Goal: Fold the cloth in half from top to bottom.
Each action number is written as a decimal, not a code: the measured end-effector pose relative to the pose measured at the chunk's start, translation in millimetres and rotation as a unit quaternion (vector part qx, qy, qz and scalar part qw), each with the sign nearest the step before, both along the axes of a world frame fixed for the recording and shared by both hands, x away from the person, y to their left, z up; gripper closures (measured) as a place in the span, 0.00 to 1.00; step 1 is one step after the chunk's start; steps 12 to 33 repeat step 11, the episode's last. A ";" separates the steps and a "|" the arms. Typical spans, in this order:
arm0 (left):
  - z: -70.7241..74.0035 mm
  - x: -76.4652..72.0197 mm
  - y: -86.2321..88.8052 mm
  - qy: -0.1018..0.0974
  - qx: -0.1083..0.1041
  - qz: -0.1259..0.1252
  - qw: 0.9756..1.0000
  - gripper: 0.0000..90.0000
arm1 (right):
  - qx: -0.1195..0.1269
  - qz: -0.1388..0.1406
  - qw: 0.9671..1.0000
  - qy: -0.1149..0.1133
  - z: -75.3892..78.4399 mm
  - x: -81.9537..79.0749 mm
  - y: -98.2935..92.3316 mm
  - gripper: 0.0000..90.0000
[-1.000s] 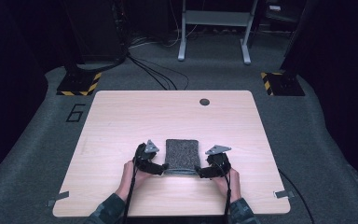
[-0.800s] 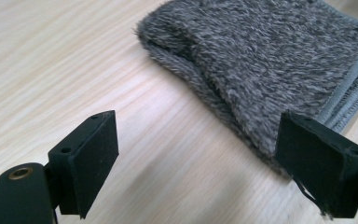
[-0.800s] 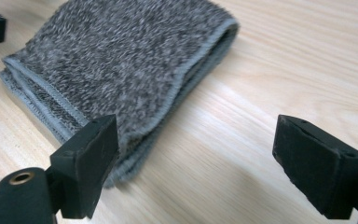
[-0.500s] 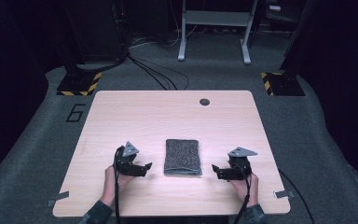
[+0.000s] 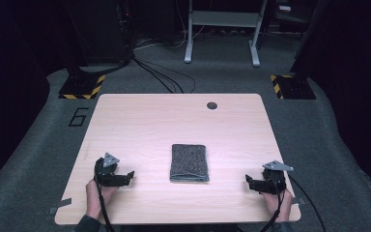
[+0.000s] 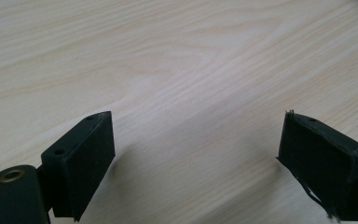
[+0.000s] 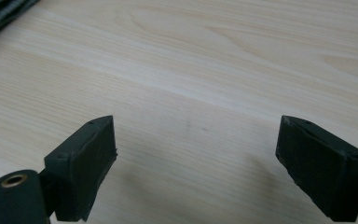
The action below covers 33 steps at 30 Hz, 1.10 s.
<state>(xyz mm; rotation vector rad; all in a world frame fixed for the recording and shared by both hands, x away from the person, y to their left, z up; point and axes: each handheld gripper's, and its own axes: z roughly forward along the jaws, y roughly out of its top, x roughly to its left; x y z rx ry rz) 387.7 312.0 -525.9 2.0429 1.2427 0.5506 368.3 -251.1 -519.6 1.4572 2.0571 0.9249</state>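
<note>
Now both grippers sit withdrawn near the table's (image 5: 140, 116) front edge, having drawn outward from the folded grey cloth (image 5: 189, 163). The left gripper (image 5: 129, 175) has jaws spread wide and holds nothing, as does the right gripper (image 5: 249, 181). Between them, well apart from each, the cloth lies flat and released; a second earlier they flanked its near corners. Judged: folding complete.

Table (image 5: 145, 121): pale wood-grain top, smooth, matt with a faint sheen. Cloth (image 5: 189, 162): folded grey fabric, coarse, nubbly weave, matt. Left gripper (image 5: 128, 175) and right gripper (image 5: 249, 181): black matt plastic bodies, each topped by a grey plate; floor (image 5: 38, 145): grey carpet, rough.
</note>
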 end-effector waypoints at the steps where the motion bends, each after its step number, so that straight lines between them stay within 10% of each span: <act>1: -1.1 -0.4 2.2 0.002 0.000 0.002 1.000 0.11 | -0.005 -0.002 1.000 -0.002 -1.5 0.2 -2.7 0.13; 33: -3.9 -1.3 8.7 -0.003 -0.004 0.009 1.000 0.11 | -0.009 -0.011 1.000 0.000 -8.8 -1.1 -9.0 0.12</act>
